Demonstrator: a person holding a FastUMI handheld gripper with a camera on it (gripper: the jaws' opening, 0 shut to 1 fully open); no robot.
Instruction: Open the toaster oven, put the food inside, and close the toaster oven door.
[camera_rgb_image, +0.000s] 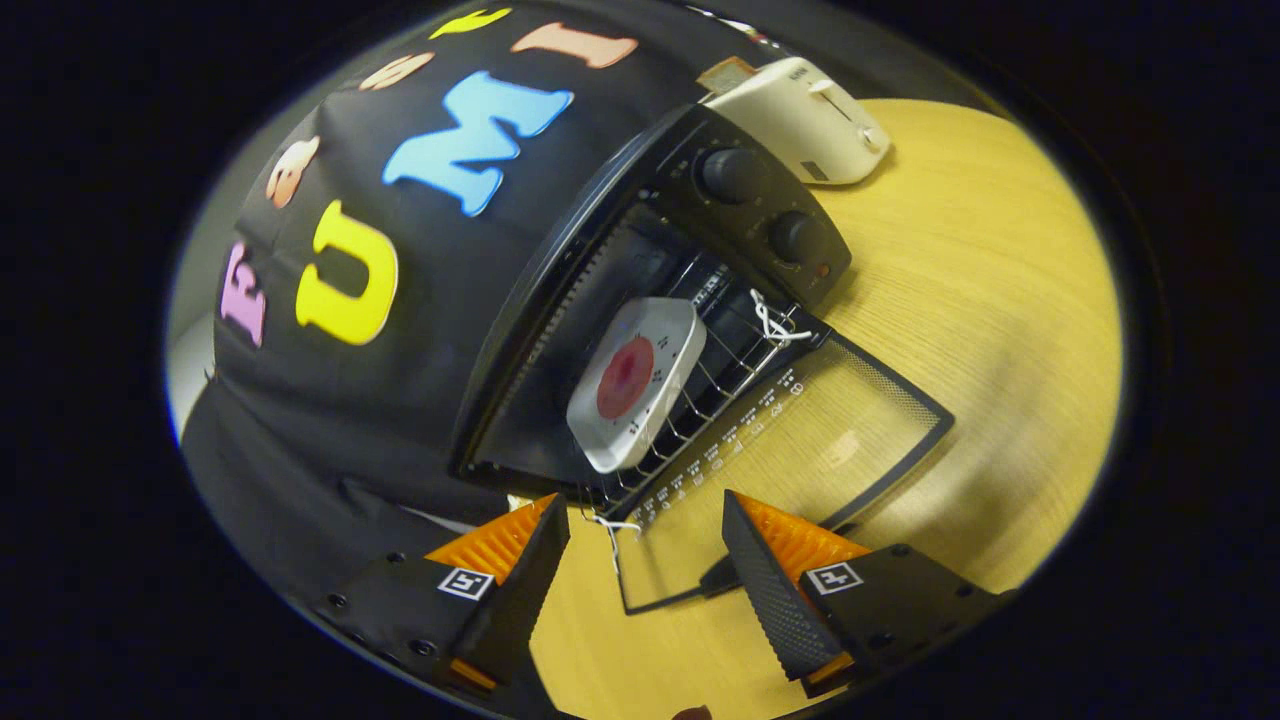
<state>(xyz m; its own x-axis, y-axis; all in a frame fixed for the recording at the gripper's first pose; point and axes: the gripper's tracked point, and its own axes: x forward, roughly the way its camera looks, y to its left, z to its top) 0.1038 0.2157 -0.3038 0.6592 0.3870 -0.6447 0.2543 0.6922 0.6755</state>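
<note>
Your gripper (645, 560) stands wide, its two ribbed, wedge-shaped fingers holding nothing, spread over the near edge of the glass door (800, 440), which lies folded down flat on the pale wood-grain table (990, 300). Just beyond them the boxy black toaster oven (560, 290) gapes open, and the food (627, 377), a round red disc on a rounded-square white plate (640, 385), rests on its thin wire rack (720, 375). Two round knobs (765, 205) sit on the oven's panel, with a smooth cream pop-up toaster (805, 120) behind it.

Black toaster oven (700, 215), white plate (640, 385)
</note>
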